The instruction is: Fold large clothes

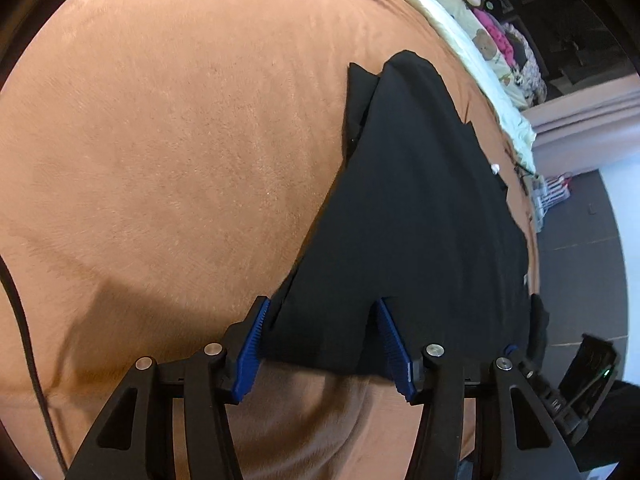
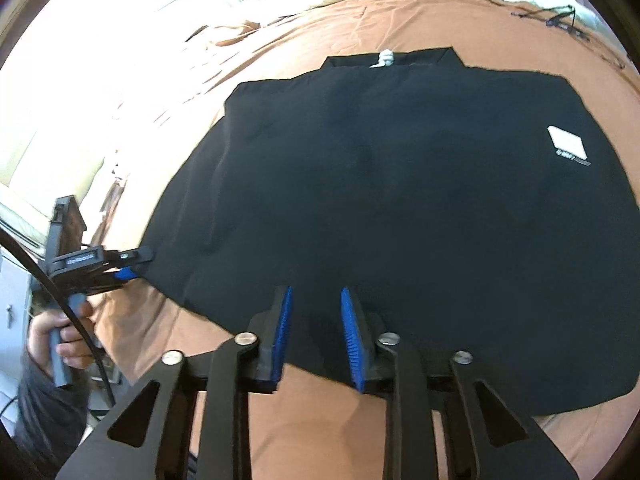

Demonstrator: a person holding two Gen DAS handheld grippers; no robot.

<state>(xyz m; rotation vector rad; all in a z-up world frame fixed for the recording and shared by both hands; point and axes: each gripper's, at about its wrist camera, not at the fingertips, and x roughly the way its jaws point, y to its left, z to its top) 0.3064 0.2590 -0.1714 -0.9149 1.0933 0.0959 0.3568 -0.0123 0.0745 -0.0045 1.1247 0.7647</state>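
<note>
on the brown blanket [image 2: 400, 16] the black shirt [image 2: 400, 200] lies spread flat, collar at the far side and hem toward me, its long axis running away from both grippers. my right gripper [image 2: 316, 312] sits at the near hem around its middle, jaws narrow with the hem edge between them, though i cannot tell if the pads press on the cloth yet; my left gripper [image 1: 320, 328] stands about half wide astride the hem's left corner, cloth between the pads but not pinched. no containers are in sight; i judge the coming fold turns on lifting that near hem toward the collar.
</note>
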